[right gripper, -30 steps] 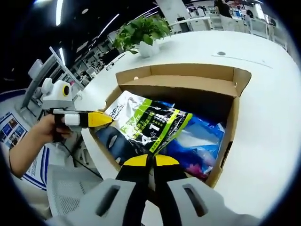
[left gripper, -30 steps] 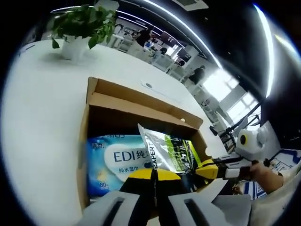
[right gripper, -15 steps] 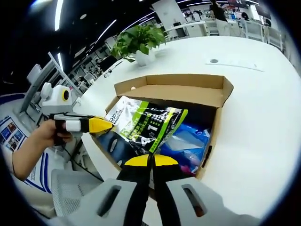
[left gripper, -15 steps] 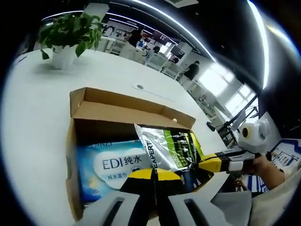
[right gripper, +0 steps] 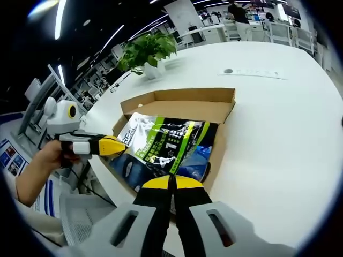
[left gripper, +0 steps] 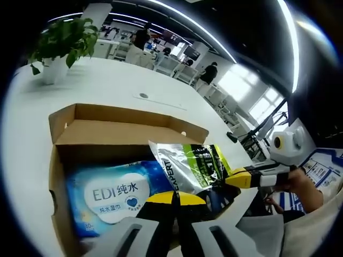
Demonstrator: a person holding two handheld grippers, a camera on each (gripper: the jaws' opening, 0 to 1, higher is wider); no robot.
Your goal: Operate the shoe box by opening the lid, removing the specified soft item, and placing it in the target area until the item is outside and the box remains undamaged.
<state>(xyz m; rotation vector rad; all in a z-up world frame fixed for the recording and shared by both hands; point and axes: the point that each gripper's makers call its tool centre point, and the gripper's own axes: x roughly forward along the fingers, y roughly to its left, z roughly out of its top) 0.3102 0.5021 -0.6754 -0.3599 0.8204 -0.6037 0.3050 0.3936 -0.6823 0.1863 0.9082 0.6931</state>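
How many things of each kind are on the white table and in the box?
Cardboard shoe box: 1
Green and silver pouch: 1
Blue wet wipes pack: 1
Potted plant: 1
Total: 4

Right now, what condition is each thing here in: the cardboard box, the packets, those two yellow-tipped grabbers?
Brown cardboard shoe box: lid open, on the white table.
Silver and green foil pouch: lifted partly out, pinched by both grippers.
Blue wet-wipes pack: lying flat inside the box.
Left gripper: shut on the pouch.
Right gripper: shut on the pouch.
Potted green plant: upright.
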